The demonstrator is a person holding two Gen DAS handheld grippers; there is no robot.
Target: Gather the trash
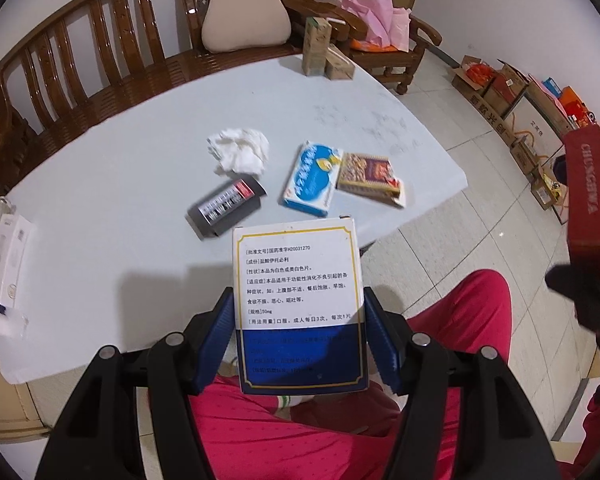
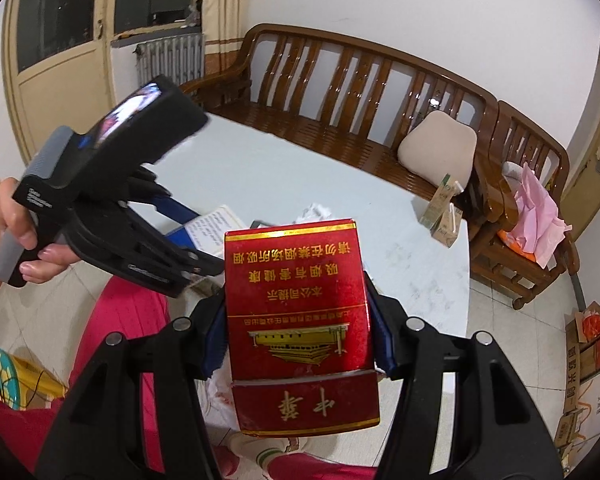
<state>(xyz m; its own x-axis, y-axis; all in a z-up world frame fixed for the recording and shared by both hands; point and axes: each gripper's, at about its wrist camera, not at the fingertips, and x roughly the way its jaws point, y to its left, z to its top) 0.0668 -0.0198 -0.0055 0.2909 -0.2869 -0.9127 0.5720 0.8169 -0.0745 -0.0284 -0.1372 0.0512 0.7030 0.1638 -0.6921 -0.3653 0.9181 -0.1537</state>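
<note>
My left gripper [image 1: 300, 316] is shut on a white and blue medicine box [image 1: 300, 280], held upright over the near edge of the pale table [image 1: 100, 220]. My right gripper [image 2: 298, 296] is shut on a red cigarette pack [image 2: 300, 320], which also shows at the right edge as the red pack [image 1: 590, 188]. On the table lie a crumpled tissue [image 1: 240, 152], a black box [image 1: 228, 206], a blue and white box [image 1: 312, 178] and a brown patterned box [image 1: 370, 174]. The left gripper [image 2: 196, 236], held in a hand [image 2: 16, 236], is left of the red pack.
Two drink cartons [image 1: 322, 52] stand at the table's far edge and a white box [image 1: 8, 256] at its left edge. A wooden bench [image 1: 100, 40] with a cushion [image 1: 246, 20], an armchair with pink paper [image 1: 376, 12] and cardboard boxes [image 1: 500, 92] surround it. The person's red trousers [image 1: 460, 320] are below.
</note>
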